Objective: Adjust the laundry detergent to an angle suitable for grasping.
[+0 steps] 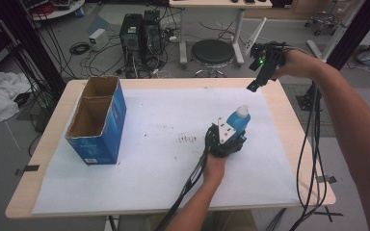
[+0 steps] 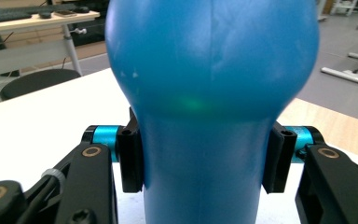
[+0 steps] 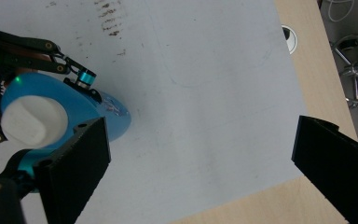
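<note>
A blue bottle [image 1: 237,121] with a white cap [image 3: 32,121] stands upright on the white sheet, right of the table's middle. My left gripper [image 1: 231,132] is shut on its narrow lower body. In the left gripper view the black pads [image 2: 131,161] press both sides of the bottle [image 2: 209,93]. My right gripper [image 1: 253,86] hangs in the air over the table's far right part and points down. Its jaws stand wide open with nothing between them [image 3: 205,172]. The bottle [image 3: 107,114] lies at the left of that view, apart from the right jaws.
An open-topped blue cardboard box [image 1: 96,120] stands on the left of the table. A white sheet [image 1: 164,159] with dark smudges covers most of the wooden table [image 1: 294,125]. A stool [image 1: 213,52] and computer towers [image 1: 139,31] stand on the floor beyond the far edge.
</note>
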{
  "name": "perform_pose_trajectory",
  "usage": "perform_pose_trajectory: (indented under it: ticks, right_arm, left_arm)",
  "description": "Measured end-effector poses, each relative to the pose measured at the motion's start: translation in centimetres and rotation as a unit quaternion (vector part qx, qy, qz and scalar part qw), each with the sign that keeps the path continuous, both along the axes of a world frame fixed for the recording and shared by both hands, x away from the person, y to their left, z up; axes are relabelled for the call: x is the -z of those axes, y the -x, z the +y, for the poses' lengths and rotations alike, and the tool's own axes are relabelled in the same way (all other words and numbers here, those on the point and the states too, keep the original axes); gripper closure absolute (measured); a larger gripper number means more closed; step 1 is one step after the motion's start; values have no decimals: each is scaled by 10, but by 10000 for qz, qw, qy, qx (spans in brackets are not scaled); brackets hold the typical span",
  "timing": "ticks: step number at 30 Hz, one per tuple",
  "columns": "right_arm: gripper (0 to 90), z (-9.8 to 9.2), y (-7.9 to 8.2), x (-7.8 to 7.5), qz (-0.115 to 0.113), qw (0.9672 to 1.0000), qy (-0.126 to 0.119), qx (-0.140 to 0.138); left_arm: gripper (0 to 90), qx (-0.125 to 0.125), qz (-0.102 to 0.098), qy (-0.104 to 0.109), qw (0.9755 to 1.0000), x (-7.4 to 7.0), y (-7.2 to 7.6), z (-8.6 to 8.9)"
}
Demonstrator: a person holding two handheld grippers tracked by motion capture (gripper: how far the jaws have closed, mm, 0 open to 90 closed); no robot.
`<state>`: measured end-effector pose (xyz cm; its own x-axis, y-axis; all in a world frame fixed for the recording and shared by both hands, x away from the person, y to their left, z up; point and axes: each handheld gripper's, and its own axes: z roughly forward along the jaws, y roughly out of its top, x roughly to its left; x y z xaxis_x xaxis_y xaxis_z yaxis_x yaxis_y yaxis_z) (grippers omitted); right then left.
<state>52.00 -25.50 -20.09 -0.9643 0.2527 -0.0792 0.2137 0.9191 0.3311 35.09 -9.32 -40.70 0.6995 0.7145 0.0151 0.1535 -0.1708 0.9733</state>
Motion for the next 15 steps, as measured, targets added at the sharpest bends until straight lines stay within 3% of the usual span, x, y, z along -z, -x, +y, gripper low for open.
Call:
perform_pose_trajectory:
  ticks: [3,4,5,8,12,13,15]
  right_arm:
    - [33,-2,2,-1,-2,10000,36,33]
    - [33,-2,2,-1,-10,10000,30,22]
    - [33,-2,2,-1,-10,10000,30,22]
    - [33,-2,5,-3,-10,10000,46,49]
    - [33,-1,7,-4,-17,10000,58,31]
    - [33,-1,7,-4,-17,10000,58,31]
    - [33,0,8,-5,-22,10000,61,29]
  left_arm:
    - [453,152,10,7,9999,-3,-2,8]
    - [453,359,14,-19,9994,-6,-4,17]
    - [453,359,14,-19,9994,-6,-4,17]
    - [453,728,-17,-146,9972,-13,-7,33]
    - [453,1215,-18,-125,9925,-23,-11,50]
    - [453,1215,-18,-125,9925,-23,-11,50]
    - [453,1514,-44,-154,9883,-27,-14,57]
